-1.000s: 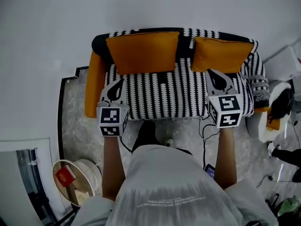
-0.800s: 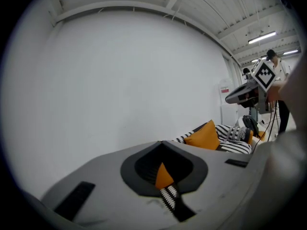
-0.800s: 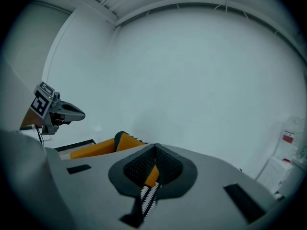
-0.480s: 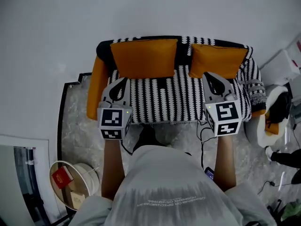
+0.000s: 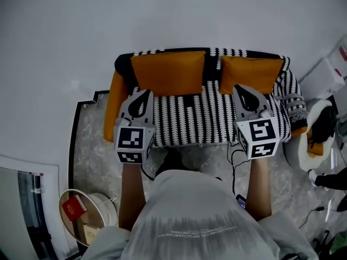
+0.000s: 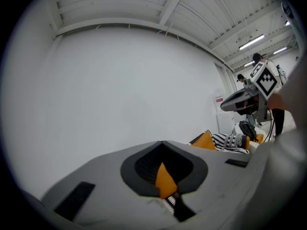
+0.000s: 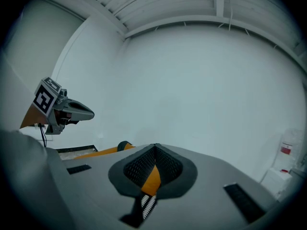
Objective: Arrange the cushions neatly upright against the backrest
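Note:
Two orange cushions stand upright against the backrest of a sofa with a black-and-white patterned cover. The wider left cushion and the smaller right cushion sit side by side. My left gripper hovers over the seat's left part, in front of the left cushion, shut with nothing in it. My right gripper hovers before the right cushion, also shut and holding nothing. In the left gripper view the jaws meet, and a sliver of orange shows past them. The right gripper view shows its jaws closed likewise.
A plain white wall stands behind the sofa. The sofa's orange armrest is at the left. A white basket with a red item sits on the floor at lower left. Cables trail near my feet. White and dark clutter crowds the right side.
Both grippers have lifted up and drawn back from the seat, staying shut. The cushions have not moved.

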### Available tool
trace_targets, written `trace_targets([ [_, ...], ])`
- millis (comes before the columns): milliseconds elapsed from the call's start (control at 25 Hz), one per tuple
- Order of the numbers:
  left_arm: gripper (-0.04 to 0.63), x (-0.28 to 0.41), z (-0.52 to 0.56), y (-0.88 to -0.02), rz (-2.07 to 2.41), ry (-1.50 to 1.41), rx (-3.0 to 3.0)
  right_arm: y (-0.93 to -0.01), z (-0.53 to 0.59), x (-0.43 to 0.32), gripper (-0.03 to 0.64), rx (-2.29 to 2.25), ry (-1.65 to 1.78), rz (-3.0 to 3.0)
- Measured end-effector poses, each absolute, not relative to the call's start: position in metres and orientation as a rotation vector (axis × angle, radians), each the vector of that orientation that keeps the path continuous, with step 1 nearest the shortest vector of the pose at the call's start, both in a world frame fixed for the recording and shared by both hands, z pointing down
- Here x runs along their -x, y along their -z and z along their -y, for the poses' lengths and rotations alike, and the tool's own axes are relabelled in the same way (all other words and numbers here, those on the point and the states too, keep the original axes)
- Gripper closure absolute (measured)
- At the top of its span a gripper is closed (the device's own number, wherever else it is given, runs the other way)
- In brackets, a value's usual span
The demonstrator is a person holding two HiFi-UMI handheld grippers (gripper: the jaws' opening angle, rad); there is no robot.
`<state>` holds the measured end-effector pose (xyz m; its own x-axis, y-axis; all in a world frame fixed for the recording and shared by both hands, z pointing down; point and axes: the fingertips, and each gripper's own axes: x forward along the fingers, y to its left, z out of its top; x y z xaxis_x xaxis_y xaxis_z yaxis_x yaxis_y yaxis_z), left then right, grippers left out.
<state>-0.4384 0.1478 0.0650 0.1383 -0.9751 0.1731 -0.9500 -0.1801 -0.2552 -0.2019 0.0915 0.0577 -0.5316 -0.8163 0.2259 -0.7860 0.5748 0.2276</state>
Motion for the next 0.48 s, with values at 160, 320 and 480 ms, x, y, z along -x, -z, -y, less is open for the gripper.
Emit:
trace_targets([
  [160,0.580,0.439,-0.152,-0.072,-1.950,0.459,2.323,-0.064,-0.098,0.205,0.614,-1.312,0.133,2.496],
  [320,0.580,0.436,-0.156,-0.076,-1.934,0.451,2.344,-0.069,-0.101,0.207,0.614,-1.309,0.126,2.488],
  [480,0.580,0.436,-0.159,-0.079,-1.925,0.453,2.349,-0.073,-0.103,0.206,0.614,-1.314,0.117,2.482],
])
